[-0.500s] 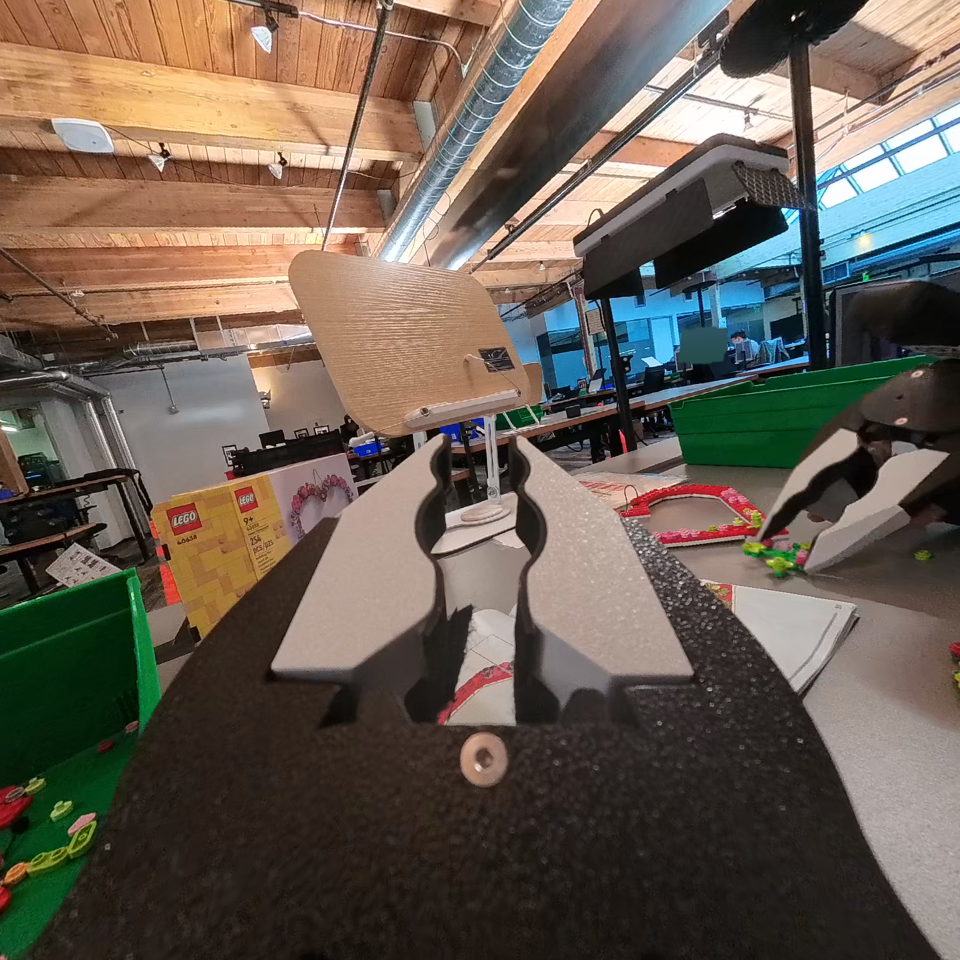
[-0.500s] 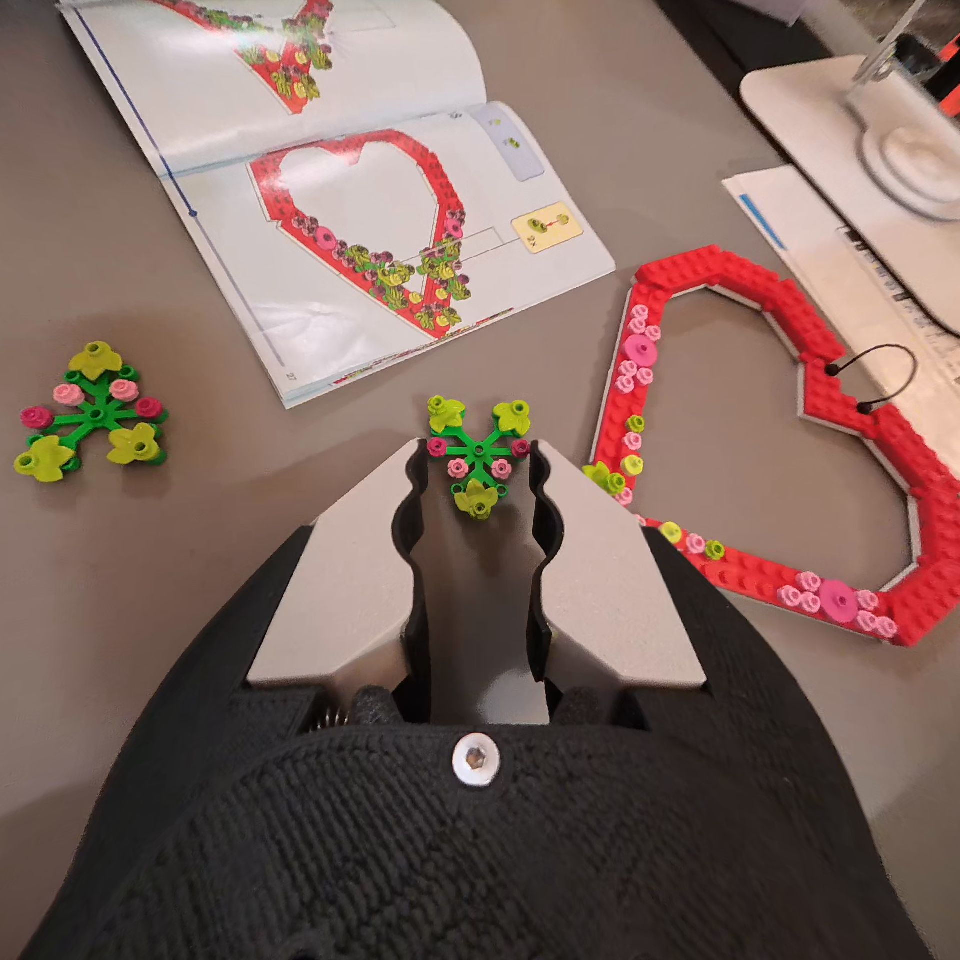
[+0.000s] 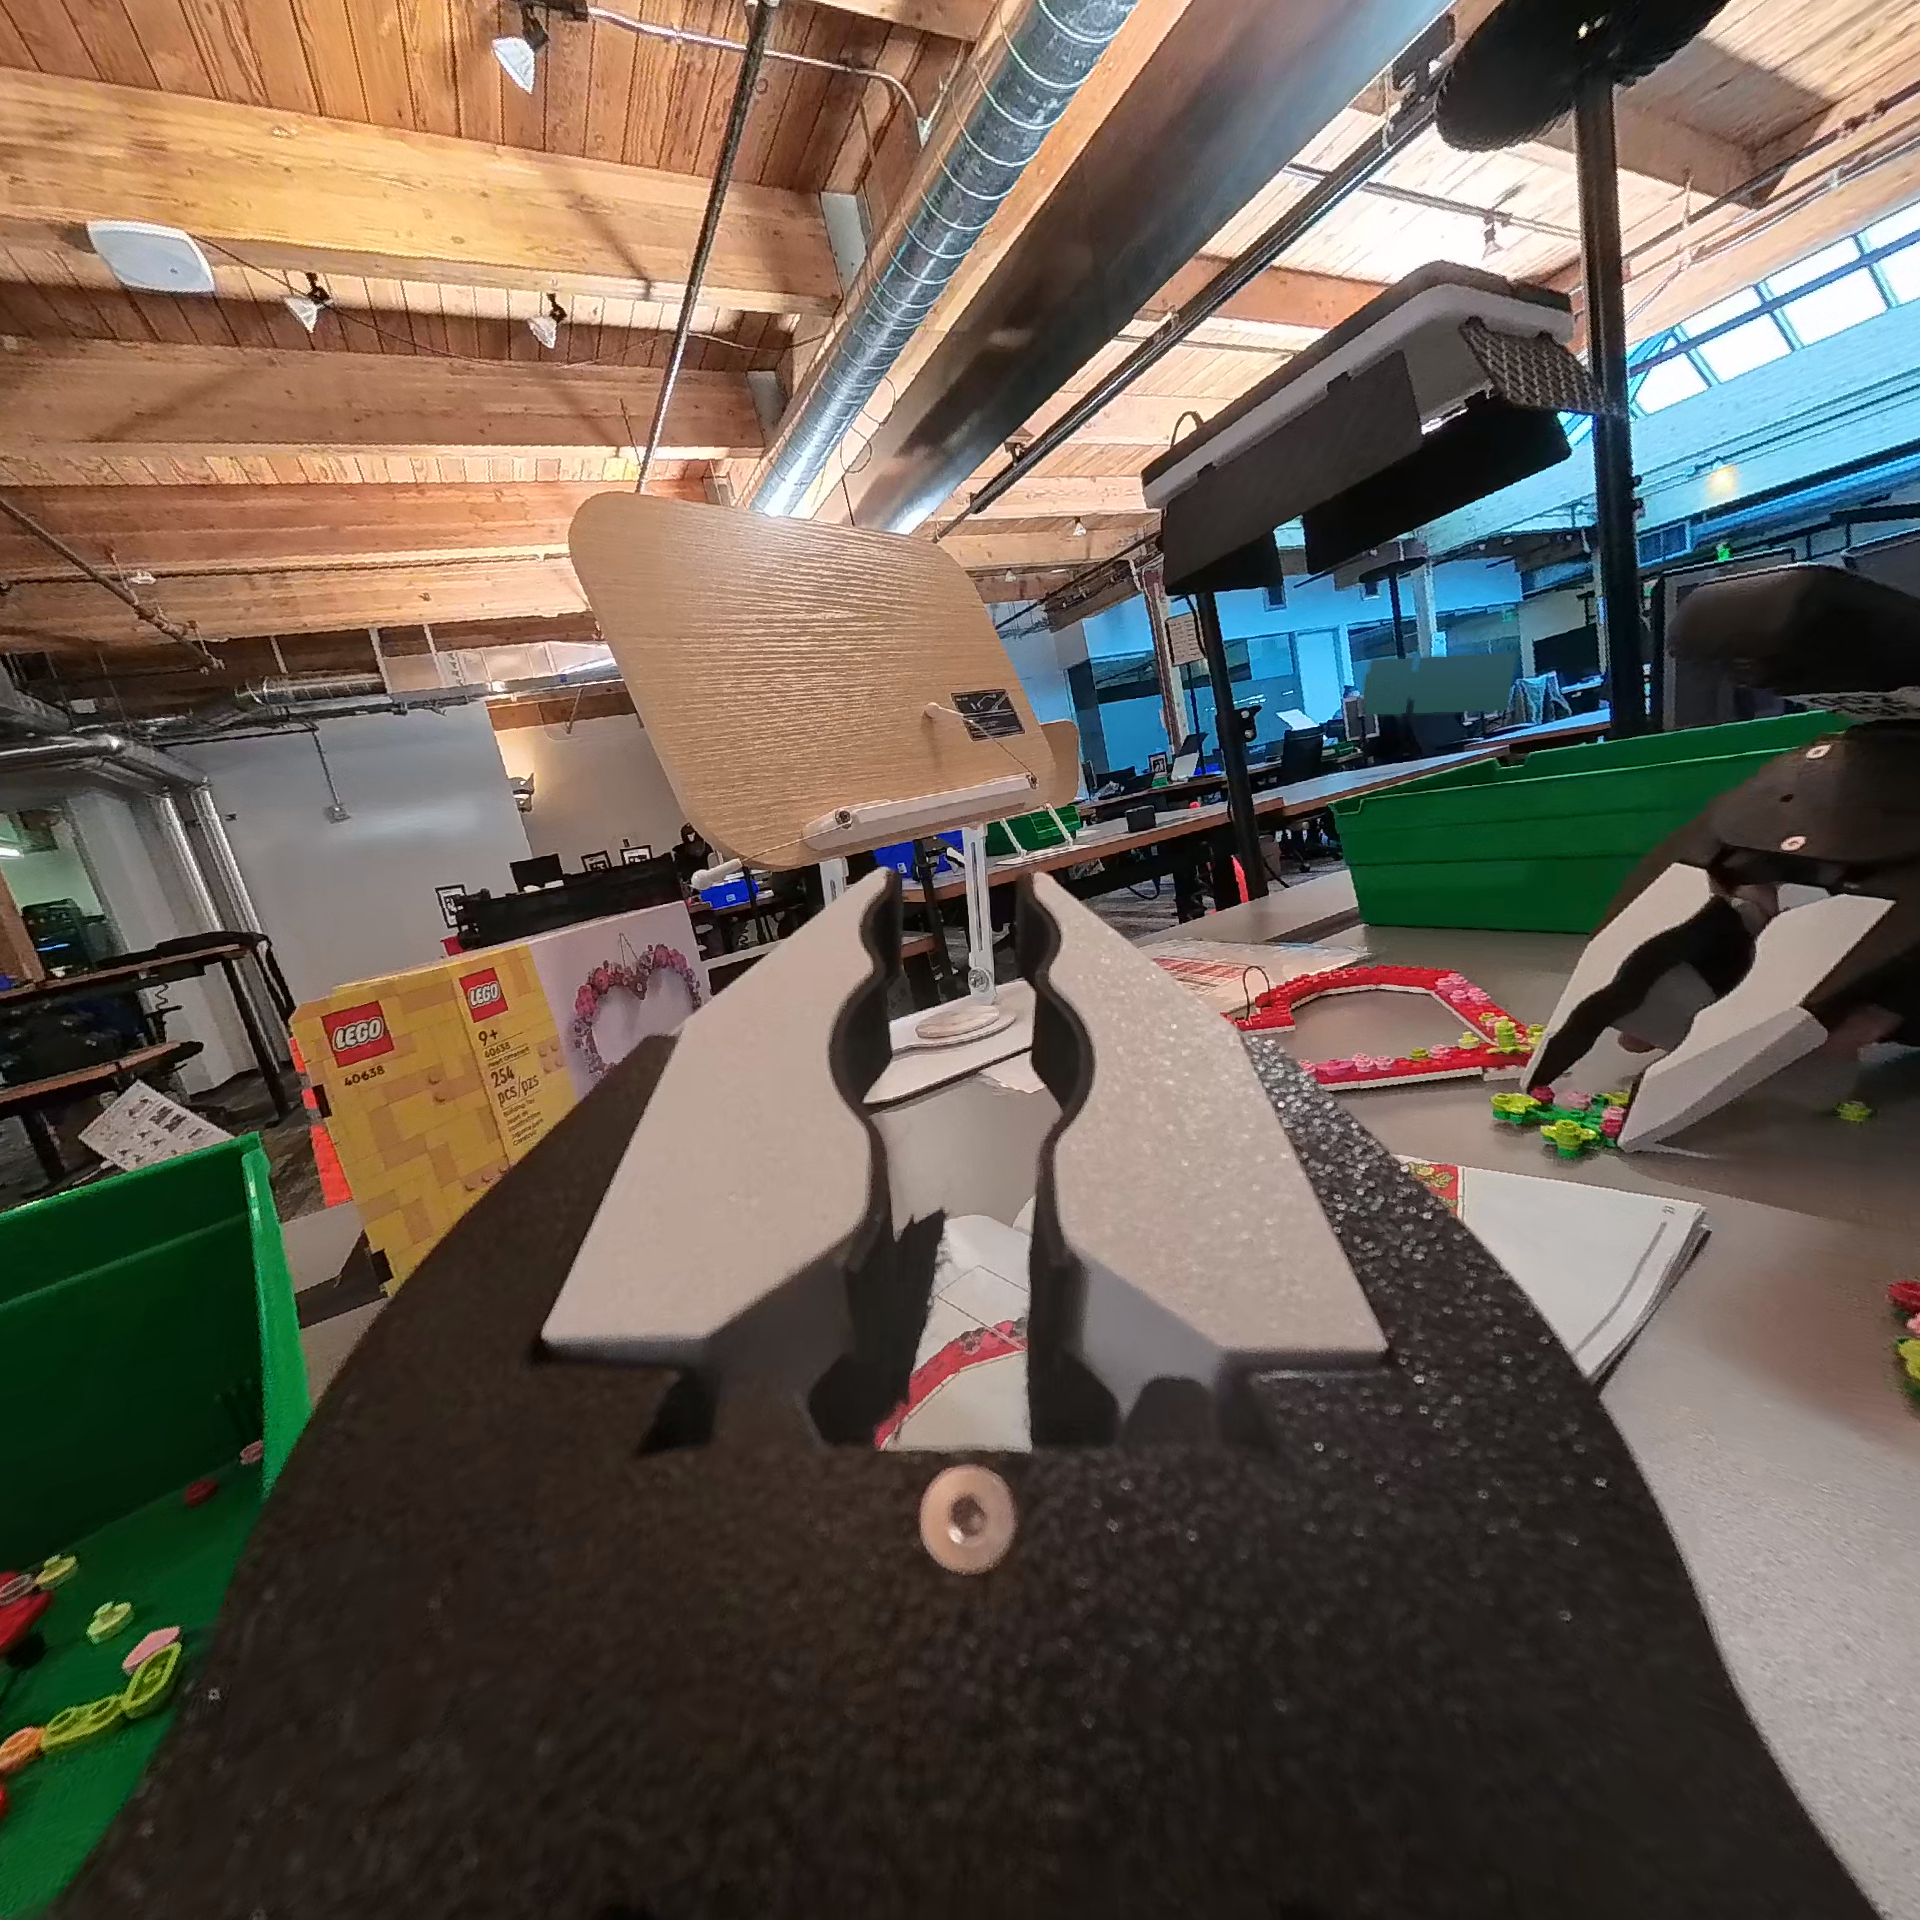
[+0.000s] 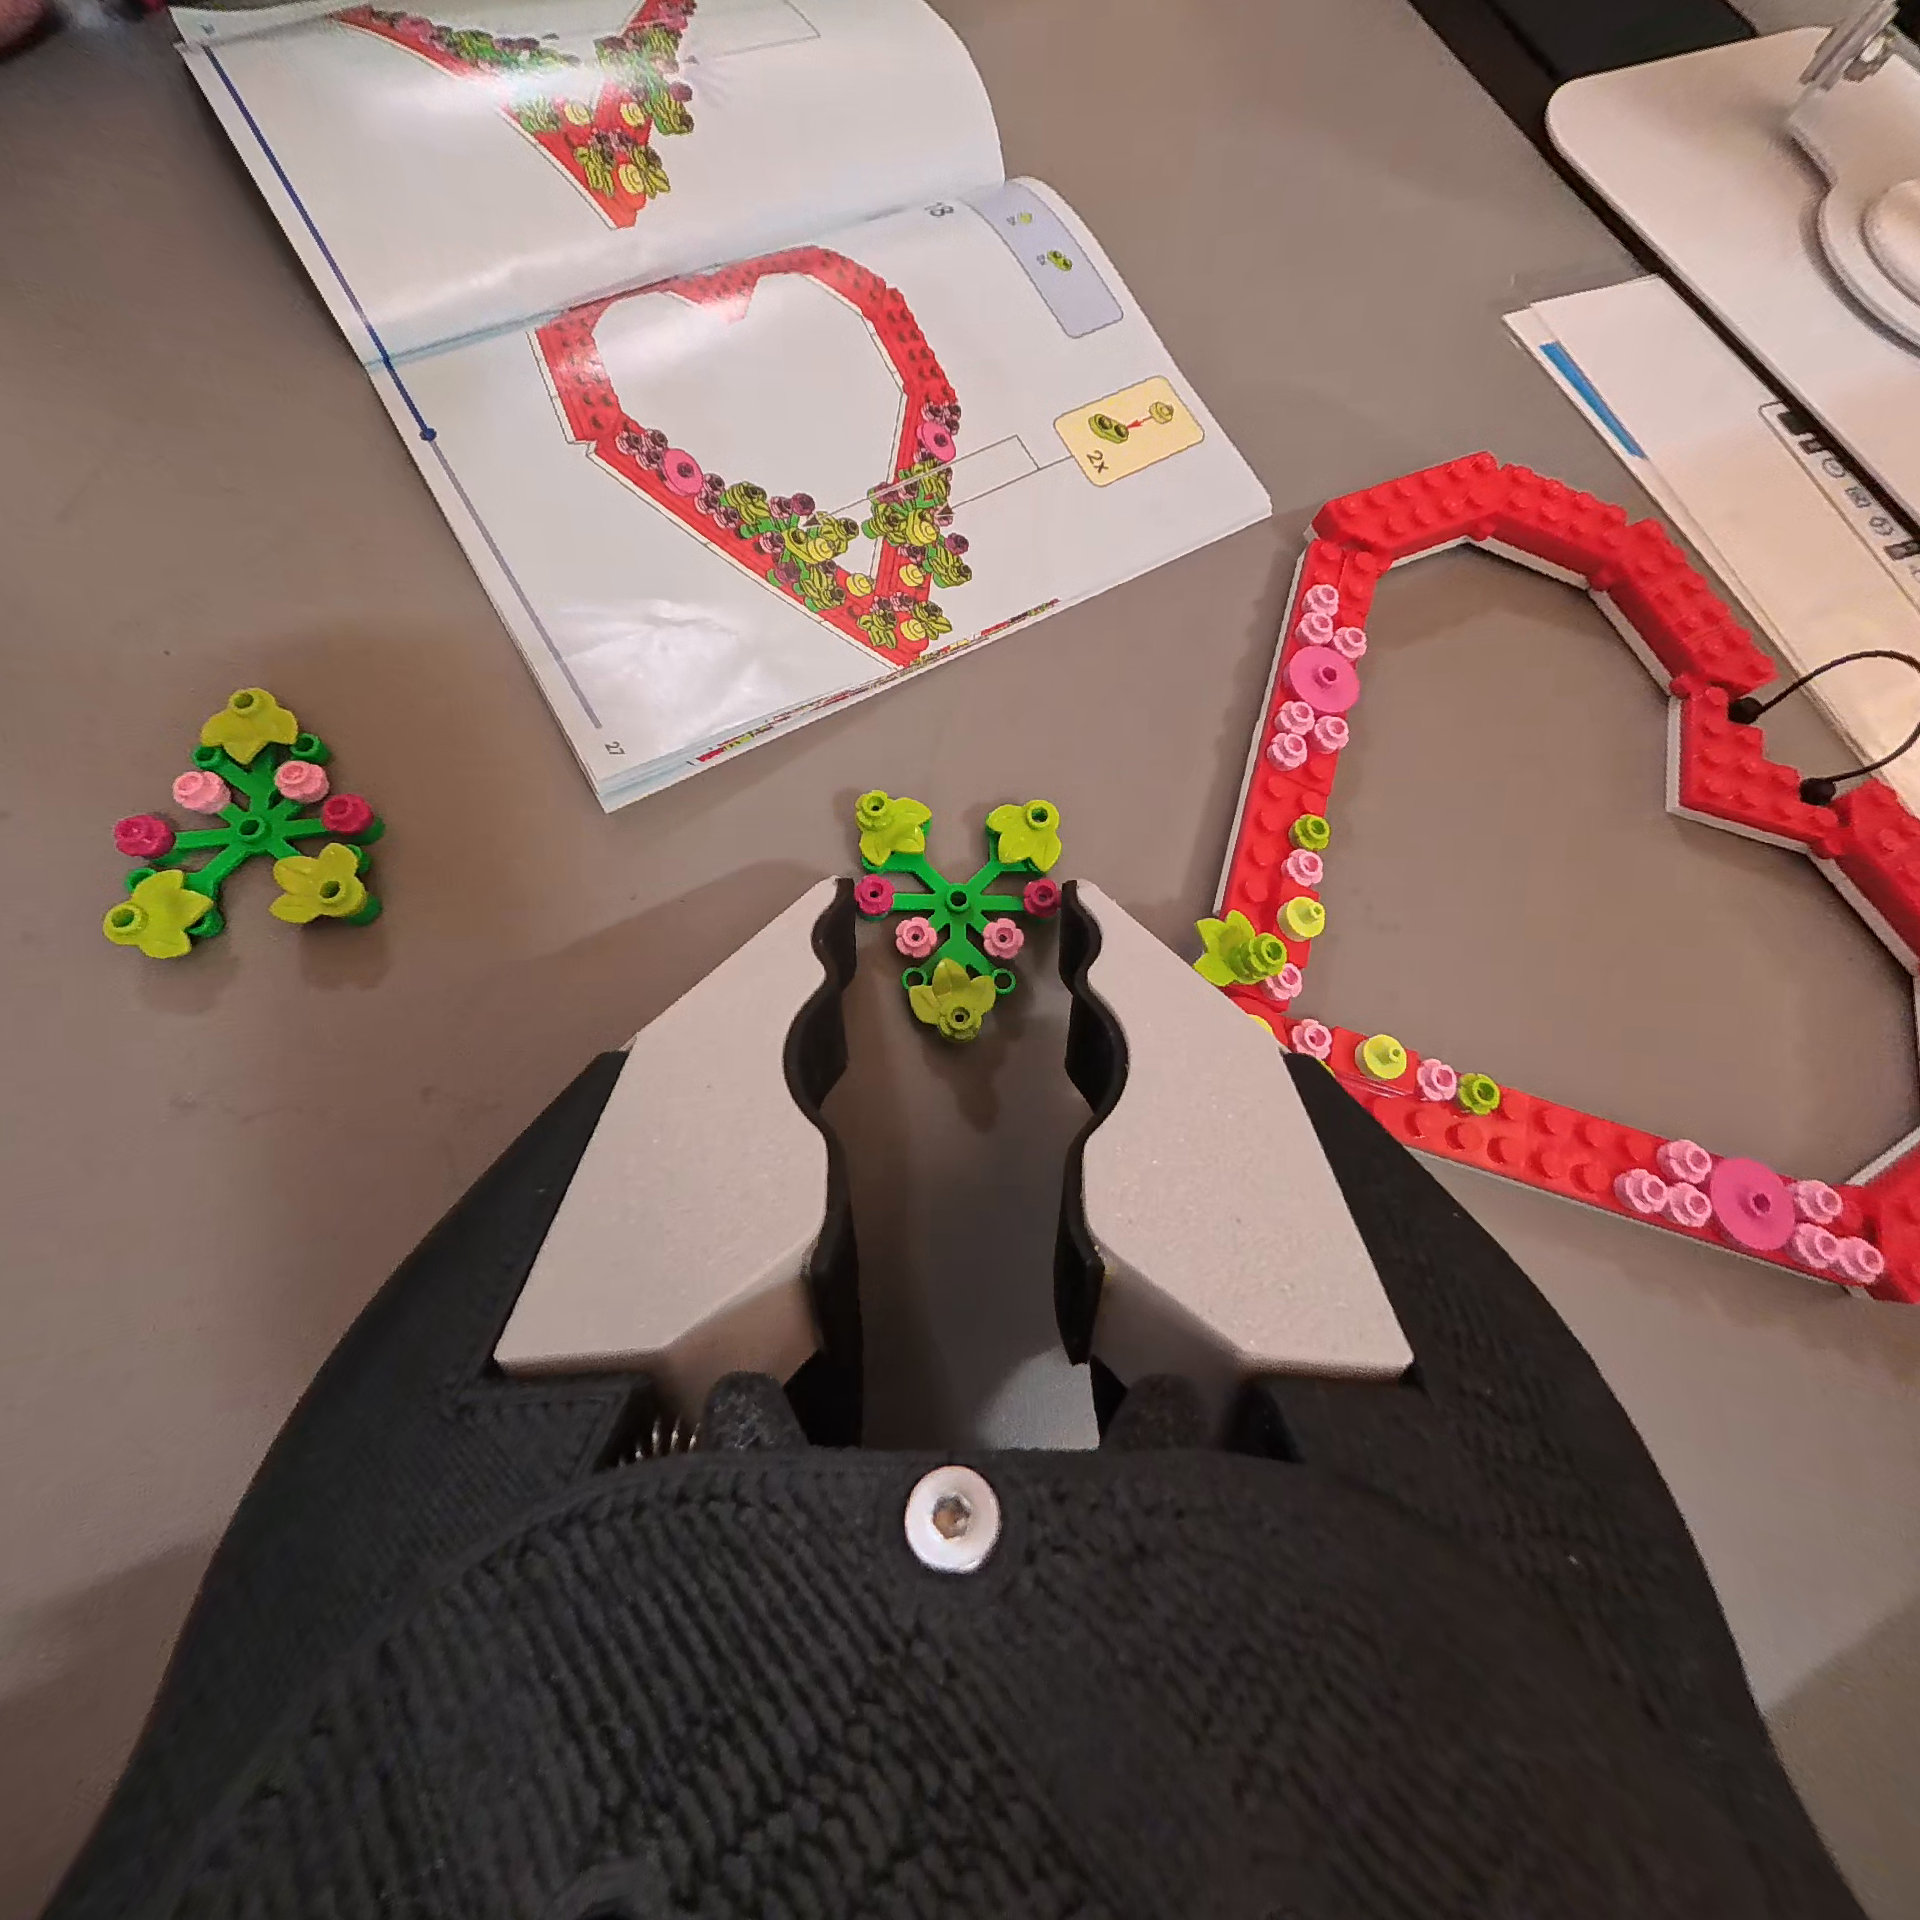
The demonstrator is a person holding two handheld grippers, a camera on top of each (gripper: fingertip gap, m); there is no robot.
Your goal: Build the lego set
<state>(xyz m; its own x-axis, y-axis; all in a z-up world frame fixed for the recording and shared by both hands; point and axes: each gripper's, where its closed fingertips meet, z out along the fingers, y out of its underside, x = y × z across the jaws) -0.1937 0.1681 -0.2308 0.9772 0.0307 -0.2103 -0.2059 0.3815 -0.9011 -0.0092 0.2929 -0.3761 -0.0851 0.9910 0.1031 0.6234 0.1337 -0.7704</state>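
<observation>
The right gripper (image 4: 958,896) hangs low over the grey bench (image 4: 416,1039), jaws spread, tips flanking a green flower sprig (image 4: 956,914) that lies flat between them; whether the tips touch its outer dark-pink buds is unclear. Just right lies the red heart frame (image 4: 1558,1143); a second sprig (image 4: 244,826) sits well apart to the left. Beyond is the open instruction booklet (image 4: 727,416). The left gripper (image 3: 958,904) is raised, jaws parted on nothing, toward a wooden book stand (image 3: 800,686)
</observation>
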